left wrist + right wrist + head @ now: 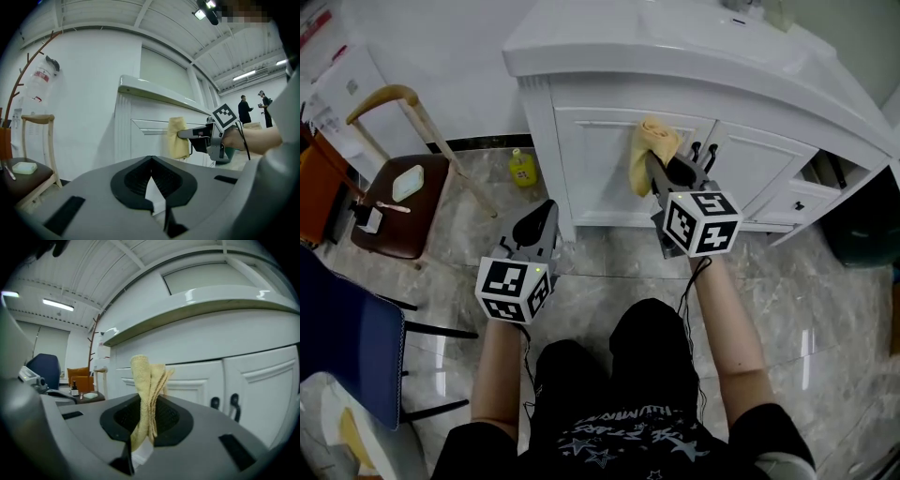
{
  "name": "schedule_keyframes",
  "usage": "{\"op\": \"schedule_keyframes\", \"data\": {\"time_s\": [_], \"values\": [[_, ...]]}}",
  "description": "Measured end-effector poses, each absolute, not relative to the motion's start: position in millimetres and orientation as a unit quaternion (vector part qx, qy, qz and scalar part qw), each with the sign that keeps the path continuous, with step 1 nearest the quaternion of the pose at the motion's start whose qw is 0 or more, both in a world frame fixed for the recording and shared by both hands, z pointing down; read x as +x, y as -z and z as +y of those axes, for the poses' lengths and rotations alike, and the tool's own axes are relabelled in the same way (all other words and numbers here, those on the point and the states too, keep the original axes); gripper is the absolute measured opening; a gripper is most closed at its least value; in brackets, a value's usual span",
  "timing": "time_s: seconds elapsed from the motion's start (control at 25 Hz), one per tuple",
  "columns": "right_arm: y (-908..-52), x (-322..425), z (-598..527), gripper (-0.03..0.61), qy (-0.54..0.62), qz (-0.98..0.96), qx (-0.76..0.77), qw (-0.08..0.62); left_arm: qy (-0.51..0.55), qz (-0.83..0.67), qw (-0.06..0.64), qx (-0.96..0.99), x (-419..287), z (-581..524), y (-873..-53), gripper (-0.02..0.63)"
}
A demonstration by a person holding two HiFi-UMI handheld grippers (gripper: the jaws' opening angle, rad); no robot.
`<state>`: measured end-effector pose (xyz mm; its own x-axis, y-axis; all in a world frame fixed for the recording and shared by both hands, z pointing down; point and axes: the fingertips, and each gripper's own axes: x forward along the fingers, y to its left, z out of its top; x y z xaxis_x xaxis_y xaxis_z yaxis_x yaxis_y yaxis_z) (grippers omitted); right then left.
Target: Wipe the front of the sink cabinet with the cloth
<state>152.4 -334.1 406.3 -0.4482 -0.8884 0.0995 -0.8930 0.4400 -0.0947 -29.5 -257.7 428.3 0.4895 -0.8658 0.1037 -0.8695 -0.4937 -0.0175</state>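
Note:
The white sink cabinet (609,159) stands ahead, its panelled doors facing me. My right gripper (654,169) is shut on a folded yellow cloth (652,150), which it holds against the left door near the top. In the right gripper view the cloth (146,394) stands upright between the jaws, in front of the cabinet door (197,380). My left gripper (540,217) hangs lower and to the left, shut with nothing in it, away from the cabinet. The left gripper view shows the cloth (178,137) and the right gripper (187,133) against the cabinet front (145,136).
A wooden chair (398,192) with a brown seat and small items stands at left. A yellow bottle (521,169) sits on the floor by the cabinet's left corner. Black door handles (703,150) sit right of the cloth. A blue chair (347,347) is at near left.

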Motion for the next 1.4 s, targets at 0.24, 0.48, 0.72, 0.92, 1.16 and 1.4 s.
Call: {"op": "schedule_keyframes", "data": {"time_s": [0.24,0.48,0.72,0.92,1.16,1.4], "values": [[-427.5,58.7,-339.3,0.063,-0.053,-0.888,0.453,0.055,-0.06,-0.528,0.036,0.847,-69.9,-246.6,-446.0,0.017],[-449.3,14.0,-354.2,0.063,-0.059,-0.896,0.431,0.086,-0.074,-0.539,0.039,0.838,-94.9,-240.7,-454.5,0.017],[-460.6,30.7,-368.1,0.063,-0.072,-0.881,0.459,0.092,-0.08,-0.533,0.037,0.842,-94.1,-235.5,-456.3,0.017],[-461.7,74.3,-374.5,0.063,-0.087,-0.861,0.494,0.079,-0.078,-0.522,0.033,0.848,-81.2,-235.8,-454.7,0.017],[-470.1,132.2,-375.0,0.063,-0.093,-0.834,0.538,0.083,-0.08,-0.506,0.034,0.858,-60.2,-237.7,-458.6,0.017],[-478.9,179.3,-373.0,0.063,-0.098,-0.802,0.583,0.083,-0.076,-0.492,0.04,0.866,-41.9,-234.5,-464.1,0.017]]}}
